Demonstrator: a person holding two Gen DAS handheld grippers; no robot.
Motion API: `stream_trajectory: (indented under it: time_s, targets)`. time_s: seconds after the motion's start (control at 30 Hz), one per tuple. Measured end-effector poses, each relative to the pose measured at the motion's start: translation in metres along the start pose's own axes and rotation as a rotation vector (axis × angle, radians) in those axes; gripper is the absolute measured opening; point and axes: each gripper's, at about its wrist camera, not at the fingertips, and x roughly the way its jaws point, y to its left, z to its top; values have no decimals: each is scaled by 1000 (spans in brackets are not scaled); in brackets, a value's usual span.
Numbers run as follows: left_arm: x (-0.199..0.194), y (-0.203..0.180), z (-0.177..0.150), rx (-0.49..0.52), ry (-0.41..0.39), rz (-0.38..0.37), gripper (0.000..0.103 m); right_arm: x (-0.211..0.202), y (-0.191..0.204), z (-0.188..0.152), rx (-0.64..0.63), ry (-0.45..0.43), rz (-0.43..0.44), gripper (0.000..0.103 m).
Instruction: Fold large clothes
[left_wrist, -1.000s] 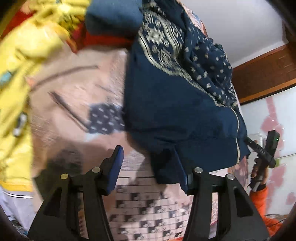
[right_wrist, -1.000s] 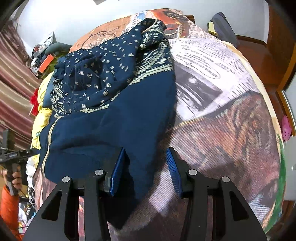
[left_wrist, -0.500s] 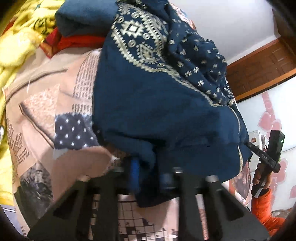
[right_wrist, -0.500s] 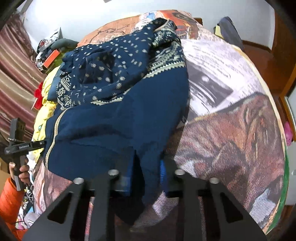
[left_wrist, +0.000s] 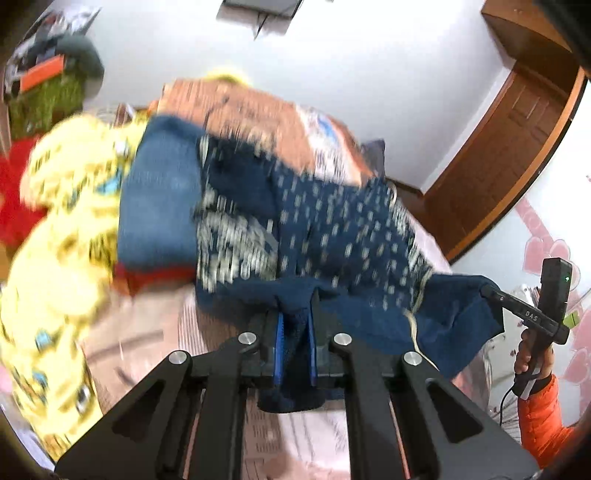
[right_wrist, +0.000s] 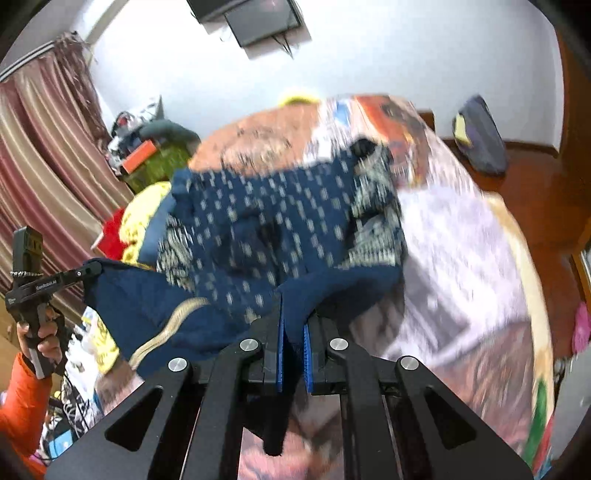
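A large navy garment (left_wrist: 332, 236) with cream dots and a patterned border lies bunched on the printed bed cover (left_wrist: 258, 110). My left gripper (left_wrist: 295, 314) has a fold of its plain navy hem pinched between the blue pads, the jaws still closing tight. In the right wrist view my right gripper (right_wrist: 293, 317) grips another fold of the garment (right_wrist: 277, 229) in the same way, its jaws also still closing. Each view shows the other gripper holding the hem up: the right gripper (left_wrist: 487, 291) at the far right, the left gripper (right_wrist: 94, 267) at the far left. The hem hangs lifted between them.
A yellow printed garment (left_wrist: 66, 206), a blue cloth (left_wrist: 159, 206) and a red cloth (left_wrist: 14, 199) are piled at the bed's left side. A wooden door (left_wrist: 517, 129) stands at the right, and striped curtains (right_wrist: 44, 147) at the left. An orange sleeve (left_wrist: 546, 417) shows behind the right gripper.
Both grippers went from open around the navy hem to shut on it. They then rose, lifting the hem off the bed, and both views swung up toward the wall.
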Motion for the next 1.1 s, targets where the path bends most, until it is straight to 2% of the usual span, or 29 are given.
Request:
stream_trajectory:
  time_s: [0.13, 0.3, 0.4, 0.63, 0.77, 0.9, 1.0, 1.1]
  targets:
    - [8, -10, 40, 17, -47, 26, 9, 3, 3, 41, -35, -68, -24, 7]
    - [39, 3, 93, -34, -84, 79, 9, 23, -14, 91, -7, -115, -56, 7]
    - [71, 19, 120, -83, -77, 106, 9, 47, -29, 119, 27, -114, -69, 7]
    - [155, 52, 168, -109, -28, 204, 9, 121, -57, 171, 53, -83, -92, 7]
    - [201, 77, 175, -147, 36, 252, 9, 167, -76, 179, 88, -22, -112, 7]
    - [235, 96, 167, -173, 97, 266, 10, 214, -101, 169, 138, 67, -130, 7]
    - [244, 105, 159, -182, 116, 239, 13, 227, -113, 156, 170, 101, -106, 7]
    - [236, 104, 161, -165, 131, 210, 13, 215, -117, 153, 185, 86, -71, 10]
